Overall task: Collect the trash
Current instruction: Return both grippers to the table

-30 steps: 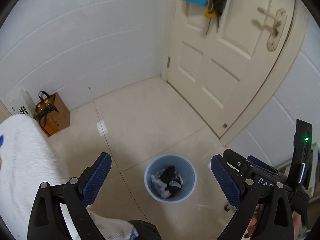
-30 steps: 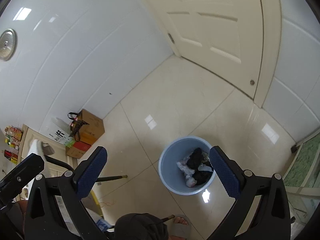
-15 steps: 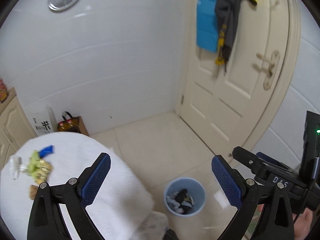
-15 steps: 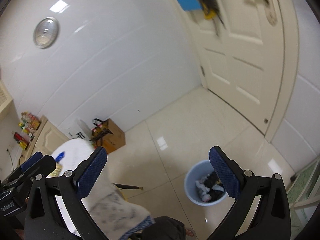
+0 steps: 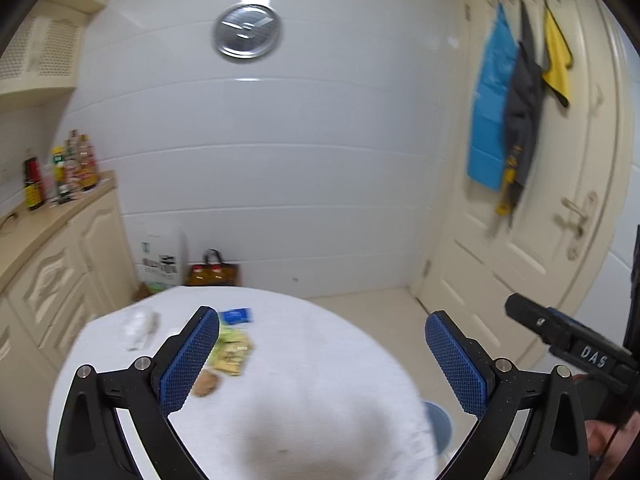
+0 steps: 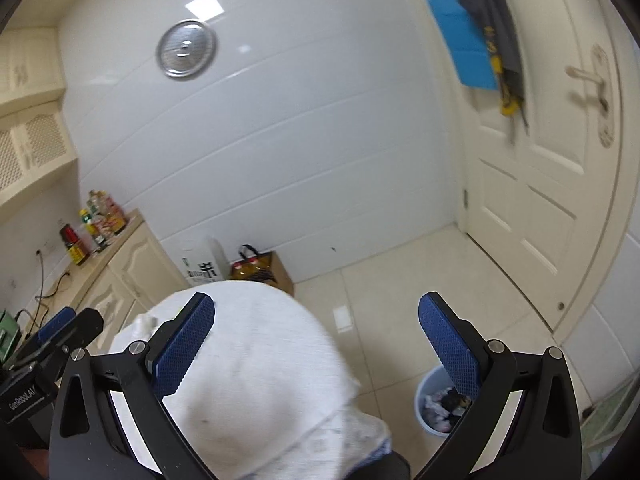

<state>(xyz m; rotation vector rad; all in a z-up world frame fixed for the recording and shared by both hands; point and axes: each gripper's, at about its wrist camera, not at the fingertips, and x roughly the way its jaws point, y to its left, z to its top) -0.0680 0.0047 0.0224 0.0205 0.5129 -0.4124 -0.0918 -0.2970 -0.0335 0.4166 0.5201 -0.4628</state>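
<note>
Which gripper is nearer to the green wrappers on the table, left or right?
Left. The left gripper hangs over the table, the green wrappers beside its finger; the right gripper is off toward the bin side.

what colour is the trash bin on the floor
Light blue. The bin shows best in the right wrist view, beside the white-covered table.
</note>
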